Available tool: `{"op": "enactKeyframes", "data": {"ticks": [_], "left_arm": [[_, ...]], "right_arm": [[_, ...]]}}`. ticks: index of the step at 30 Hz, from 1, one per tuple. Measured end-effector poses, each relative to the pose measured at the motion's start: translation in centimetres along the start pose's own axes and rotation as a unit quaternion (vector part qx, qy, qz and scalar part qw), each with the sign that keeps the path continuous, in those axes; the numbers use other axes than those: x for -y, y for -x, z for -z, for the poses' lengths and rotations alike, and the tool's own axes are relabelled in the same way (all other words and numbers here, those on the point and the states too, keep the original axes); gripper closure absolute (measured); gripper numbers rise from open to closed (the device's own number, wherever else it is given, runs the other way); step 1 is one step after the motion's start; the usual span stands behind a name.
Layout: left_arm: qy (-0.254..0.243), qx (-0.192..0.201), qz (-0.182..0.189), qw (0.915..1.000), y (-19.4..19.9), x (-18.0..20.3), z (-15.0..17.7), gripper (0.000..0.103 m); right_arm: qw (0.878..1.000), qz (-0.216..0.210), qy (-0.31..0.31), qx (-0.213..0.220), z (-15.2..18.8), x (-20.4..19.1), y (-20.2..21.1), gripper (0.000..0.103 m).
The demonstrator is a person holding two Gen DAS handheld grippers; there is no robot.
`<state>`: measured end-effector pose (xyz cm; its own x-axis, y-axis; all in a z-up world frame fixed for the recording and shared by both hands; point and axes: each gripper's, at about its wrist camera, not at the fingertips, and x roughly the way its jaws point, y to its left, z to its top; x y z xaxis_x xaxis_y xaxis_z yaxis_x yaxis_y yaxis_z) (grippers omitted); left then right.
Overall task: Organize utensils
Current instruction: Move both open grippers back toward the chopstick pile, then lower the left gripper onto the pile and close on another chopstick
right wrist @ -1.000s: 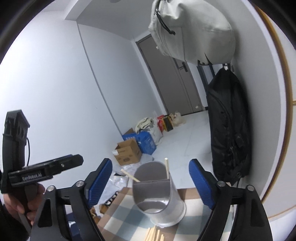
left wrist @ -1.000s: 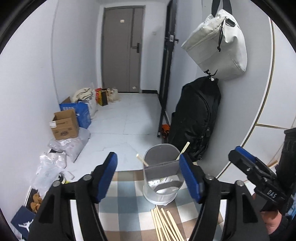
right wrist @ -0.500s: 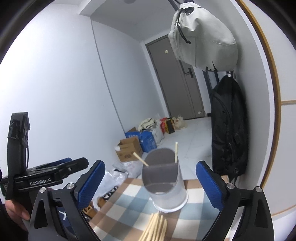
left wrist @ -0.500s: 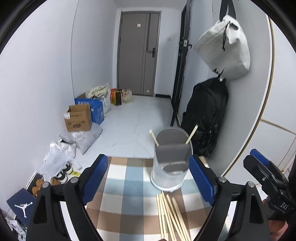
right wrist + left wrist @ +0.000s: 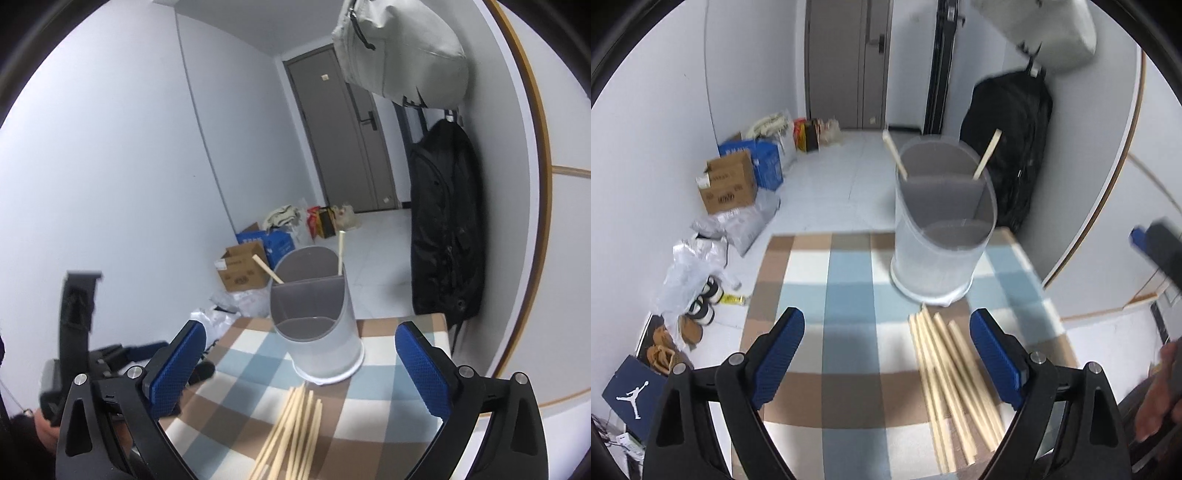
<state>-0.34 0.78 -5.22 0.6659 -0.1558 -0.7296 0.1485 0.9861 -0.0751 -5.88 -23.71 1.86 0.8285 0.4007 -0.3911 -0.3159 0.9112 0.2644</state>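
A grey divided utensil holder (image 5: 942,229) stands at the far end of a checked tablecloth (image 5: 842,295), with two wooden chopsticks (image 5: 986,153) leaning in its back compartment. Several loose chopsticks (image 5: 955,376) lie on the cloth in front of it. My left gripper (image 5: 888,358) is open and empty, above the cloth just left of the loose chopsticks. In the right wrist view the holder (image 5: 314,317) and loose chopsticks (image 5: 291,428) show too; my right gripper (image 5: 299,369) is open and empty above them.
A black backpack (image 5: 1012,155) and a white bag (image 5: 399,55) hang on the wall right of the table. Cardboard boxes (image 5: 729,186), plastic bags and shoes (image 5: 701,314) lie on the floor at the left. The table's far edge is just behind the holder.
Both grippers have pulled back and up from the holder. More of the cloth and the loose chopsticks now show; the holder looks farther away.
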Motion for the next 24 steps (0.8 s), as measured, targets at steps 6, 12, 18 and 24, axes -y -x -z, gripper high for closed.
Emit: {"op": "enactKeyframes", "data": {"ticks": [6, 12, 18, 24], "left_arm": [[-0.005, -0.093, -0.006, 0.9957, -4.3, 0.3, 1.3, 0.015], [-0.013, -0.164, -0.019, 0.9861, -7.2, 0.5, 2.3, 0.015], [0.001, -0.194, -0.019, 0.9809, -8.1, 0.3, 2.6, 0.015], [-0.016, -0.204, -0.026, 0.9785, -8.4, 1.4, 2.8, 0.023]], "right_arm": [[1.000, 0.005, -0.021, -0.020, 0.0, 0.9, -1.6, 0.000], [0.999, 0.001, -0.027, -0.022, -0.1, 1.2, -2.1, 0.000], [0.998, 0.003, -0.046, -0.045, -0.1, 2.3, -3.8, 0.000], [0.996, 0.000, -0.072, -0.057, -0.2, 3.6, -4.8, 0.000]]}}
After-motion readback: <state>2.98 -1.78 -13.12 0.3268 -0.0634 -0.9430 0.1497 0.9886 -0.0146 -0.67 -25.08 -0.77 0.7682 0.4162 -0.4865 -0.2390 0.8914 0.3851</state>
